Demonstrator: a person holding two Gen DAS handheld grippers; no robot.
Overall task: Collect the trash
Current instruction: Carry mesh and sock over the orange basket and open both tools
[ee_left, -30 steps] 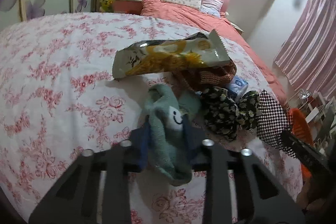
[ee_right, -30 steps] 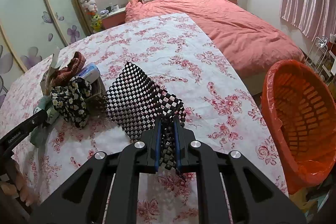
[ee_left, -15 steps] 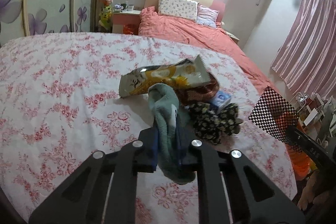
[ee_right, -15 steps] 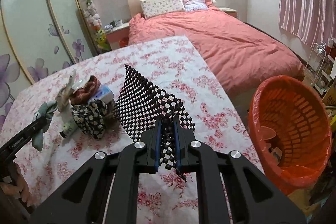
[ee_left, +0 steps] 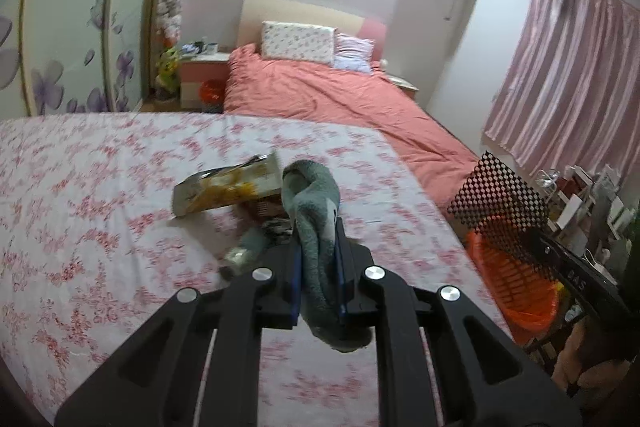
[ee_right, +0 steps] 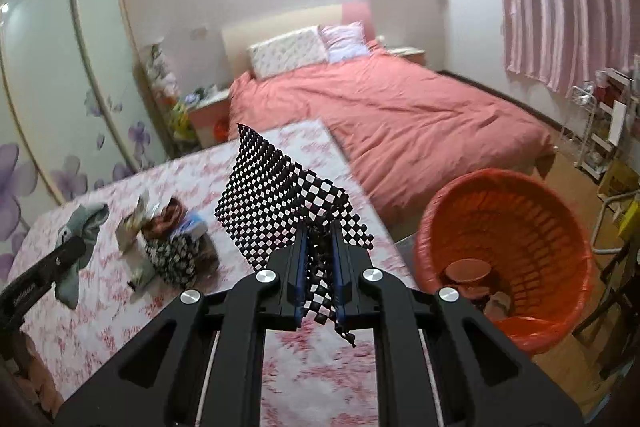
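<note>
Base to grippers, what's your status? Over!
Left gripper shut on teal sock. Right gripper shut on checkered cloth. Orange basket open, nothing blocking. Wrapper pile left on bed.

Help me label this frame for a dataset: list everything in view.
Sock: one, grey-green, pinched in left claw.
Checked cloth: one, black and white, pinched in right claw.
Snack wrapper: one, silver and yellow, on floral bed.
Floral cloth: one, black and white, in the heap on that bed.
Basket: one, orange, on floor beside floral bed.
Far bed: one, salmon cover, two pillows.
Curtain: pink, right wall.
Wardrobe: pale doors with purple flowers, left.
Claws: two, black, both shut on cloth.
</note>
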